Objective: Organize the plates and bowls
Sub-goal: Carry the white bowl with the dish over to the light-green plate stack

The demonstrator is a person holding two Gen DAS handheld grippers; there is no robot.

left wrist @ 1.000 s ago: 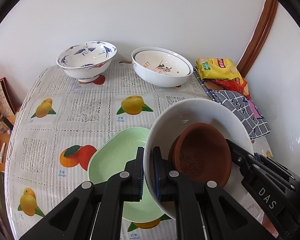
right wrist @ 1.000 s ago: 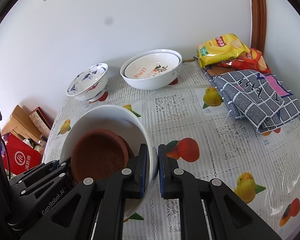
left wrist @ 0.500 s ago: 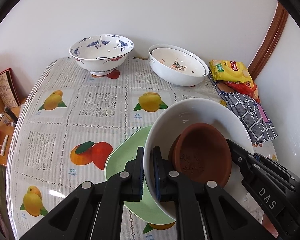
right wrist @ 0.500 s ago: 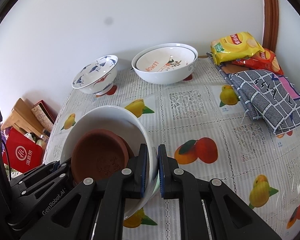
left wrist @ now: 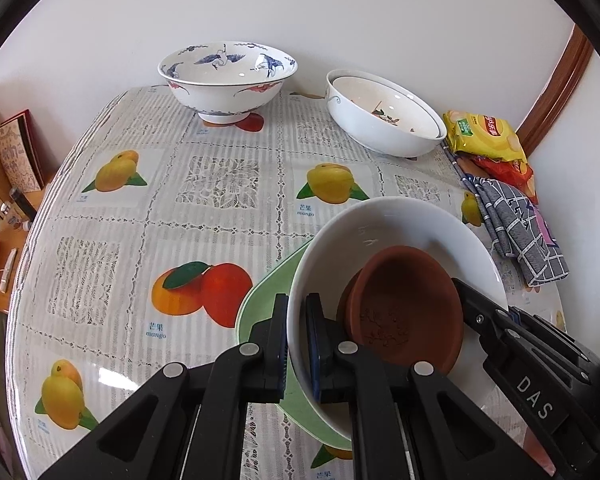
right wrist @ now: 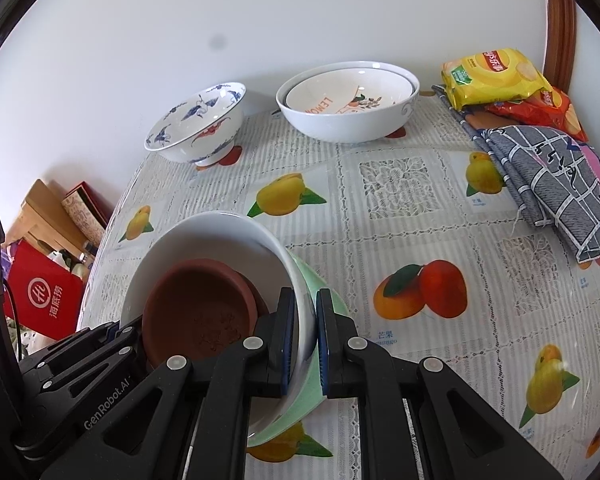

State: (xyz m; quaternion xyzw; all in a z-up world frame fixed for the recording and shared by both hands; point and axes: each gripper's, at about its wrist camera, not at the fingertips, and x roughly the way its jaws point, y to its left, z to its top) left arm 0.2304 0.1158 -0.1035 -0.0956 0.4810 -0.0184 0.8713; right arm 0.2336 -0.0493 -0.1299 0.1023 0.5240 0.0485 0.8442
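The jaws of the left gripper (left wrist: 297,340) were clamped tight on one side of the big white china bowl's (left wrist: 400,220) rim, and the right gripper (right wrist: 303,336) pinched the other side. A small round brown clay dish (left wrist: 408,312) sat inside the bowl, between the 2 grippers. Just under the jaws lay a pale green plate (left wrist: 260,312). The step looked like setting the bowl down on that plate. Next, both grippers probably needed to lower it gently and level, then let go.
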